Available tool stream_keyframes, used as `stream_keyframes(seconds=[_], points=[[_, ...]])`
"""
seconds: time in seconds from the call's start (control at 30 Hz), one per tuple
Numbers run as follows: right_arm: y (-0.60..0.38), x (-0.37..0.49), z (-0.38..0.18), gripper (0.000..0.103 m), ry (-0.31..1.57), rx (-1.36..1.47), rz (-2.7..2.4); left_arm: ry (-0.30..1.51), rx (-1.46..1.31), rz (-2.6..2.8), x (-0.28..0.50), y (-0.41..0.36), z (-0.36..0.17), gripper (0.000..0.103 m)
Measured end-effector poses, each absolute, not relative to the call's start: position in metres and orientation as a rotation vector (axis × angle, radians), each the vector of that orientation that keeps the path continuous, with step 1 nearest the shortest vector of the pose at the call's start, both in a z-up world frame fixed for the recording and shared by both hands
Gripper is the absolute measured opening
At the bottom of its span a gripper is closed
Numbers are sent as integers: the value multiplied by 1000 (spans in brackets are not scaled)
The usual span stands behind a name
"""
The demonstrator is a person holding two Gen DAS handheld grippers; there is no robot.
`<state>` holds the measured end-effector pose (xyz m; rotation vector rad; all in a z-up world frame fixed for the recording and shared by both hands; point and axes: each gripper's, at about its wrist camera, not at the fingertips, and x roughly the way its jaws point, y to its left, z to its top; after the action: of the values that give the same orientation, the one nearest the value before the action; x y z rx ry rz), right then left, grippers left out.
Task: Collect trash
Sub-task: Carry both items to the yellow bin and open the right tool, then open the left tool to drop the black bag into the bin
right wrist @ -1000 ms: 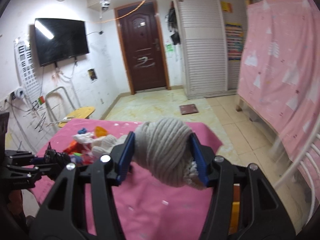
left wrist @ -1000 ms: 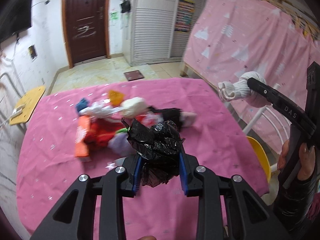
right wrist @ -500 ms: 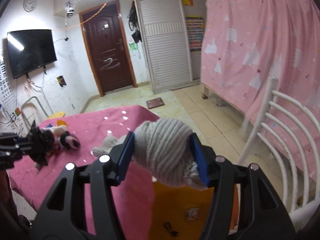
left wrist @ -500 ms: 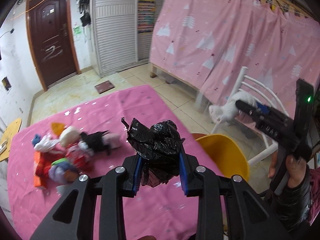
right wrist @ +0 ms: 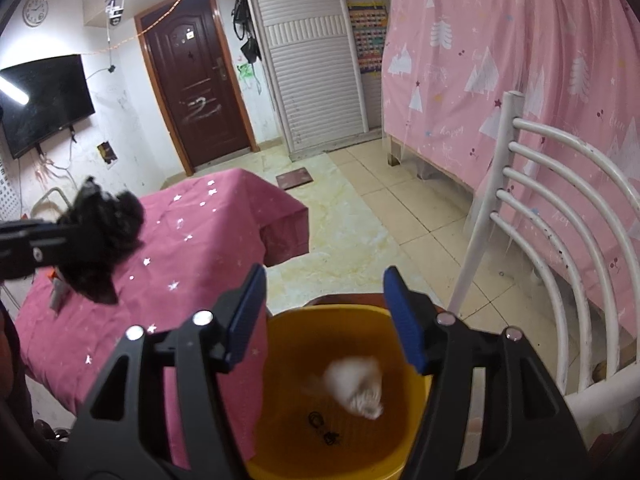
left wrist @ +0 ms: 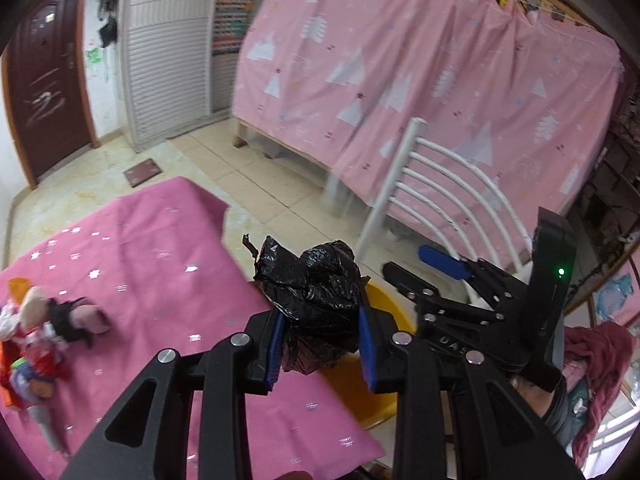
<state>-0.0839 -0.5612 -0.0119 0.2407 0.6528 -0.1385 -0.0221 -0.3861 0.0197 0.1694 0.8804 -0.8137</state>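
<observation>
My left gripper (left wrist: 320, 344) is shut on a crumpled black plastic bag (left wrist: 312, 296), held above the table's right edge beside the yellow bin (left wrist: 384, 304); the bag also shows in the right wrist view (right wrist: 100, 236). My right gripper (right wrist: 326, 322) is open and empty above the yellow bin (right wrist: 280, 400). A grey-white knitted sock ball (right wrist: 354, 384), blurred, is falling inside the bin. A pile of trash (left wrist: 36, 340) lies at the table's left.
The table has a pink starred cloth (left wrist: 160, 248). A white metal chair (right wrist: 560, 240) stands right of the bin. A pink curtain (left wrist: 440, 100) hangs behind it. Tiled floor lies beyond the table.
Both grippers swung right from the table to the yellow bin. My right gripper opened and let go of the sock ball, which drops into the bin. The left still holds the bag.
</observation>
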Motion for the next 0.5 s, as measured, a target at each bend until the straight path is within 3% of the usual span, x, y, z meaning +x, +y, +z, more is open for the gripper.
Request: stream_keyframes(seconds=[0.17,0.23,0.3,0.5], points=[[-580,-92,-8,64,626,277,-188,914,180,-864,-27,-411,11,28],[-586,-96,-5,64,612,286,-206,918,197,-877,-30,-421,8,36],[-589,-99,-1,65,601,293,-216,915,210,-875,-33,-426,7,53],[-592,-100,3,65,593,297,-222,899,215,-872,-37,-426,10,56]])
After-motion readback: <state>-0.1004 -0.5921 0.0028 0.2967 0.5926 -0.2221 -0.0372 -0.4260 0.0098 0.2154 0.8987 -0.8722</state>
